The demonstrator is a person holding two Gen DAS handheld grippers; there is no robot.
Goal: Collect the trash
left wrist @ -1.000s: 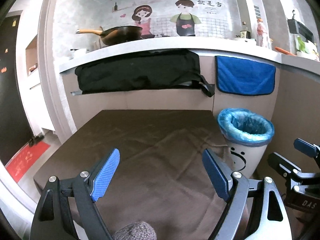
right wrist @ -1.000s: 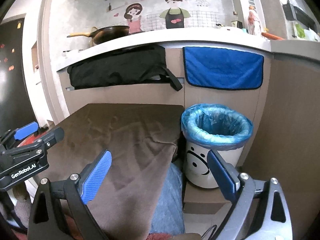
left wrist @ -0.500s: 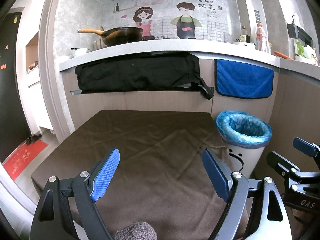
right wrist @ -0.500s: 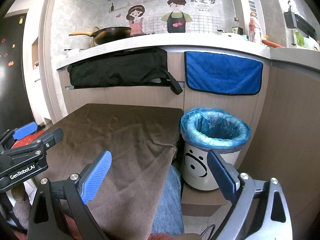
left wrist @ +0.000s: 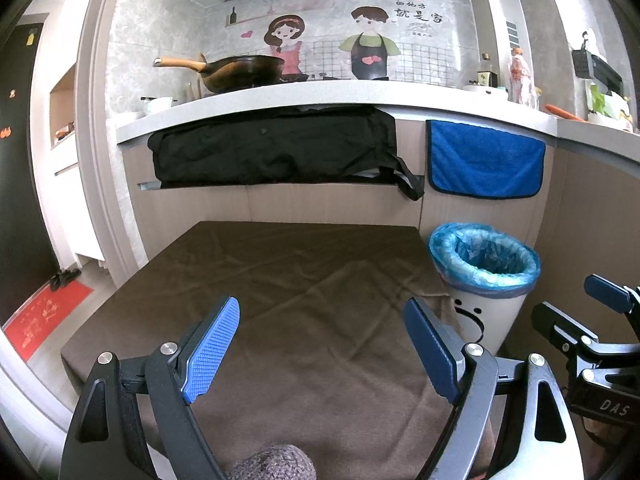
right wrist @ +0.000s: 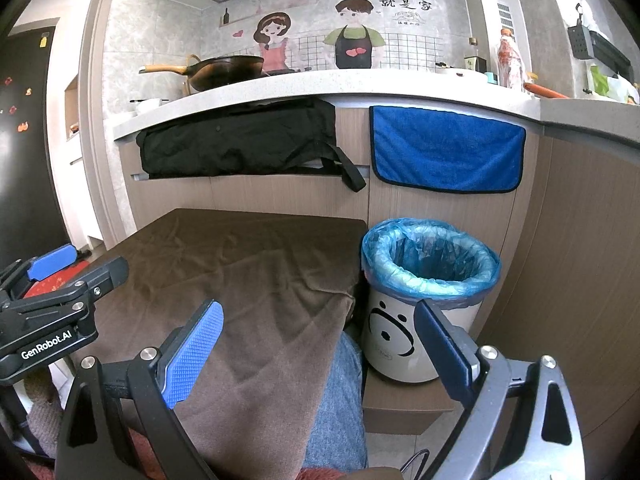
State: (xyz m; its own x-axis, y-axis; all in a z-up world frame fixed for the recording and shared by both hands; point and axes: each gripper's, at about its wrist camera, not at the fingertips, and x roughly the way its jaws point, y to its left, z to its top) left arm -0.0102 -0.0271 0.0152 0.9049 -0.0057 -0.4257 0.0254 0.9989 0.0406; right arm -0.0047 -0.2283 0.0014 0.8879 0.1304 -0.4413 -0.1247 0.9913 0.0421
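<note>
Kitchen setting, seen from two cameras held low over a table draped in a wrinkled brown cloth. Behind the table runs a pale stone counter with a dark wok on it, and a wall sticker of a cartoon boy and girl in aprons above. A black bag hangs under the counter edge, and a blue towel hangs to its right.

Just beside the table's right edge stands a white bin with a smiling face printed on its side, lined with a blue plastic bag folded over the rim. It sits on a low wooden step. No loose trash shows on the cloth, and the inside of the bin is too dark to tell what it holds.

The left gripper hovers over the near part of the table, its blue-padded fingers spread wide apart and holding nothing. The right gripper hovers over the table's right edge, next to the bin, its fingers likewise spread wide and empty. Each gripper shows at the edge of the other's view. Blue denim shows beneath the cloth's hanging edge.
</note>
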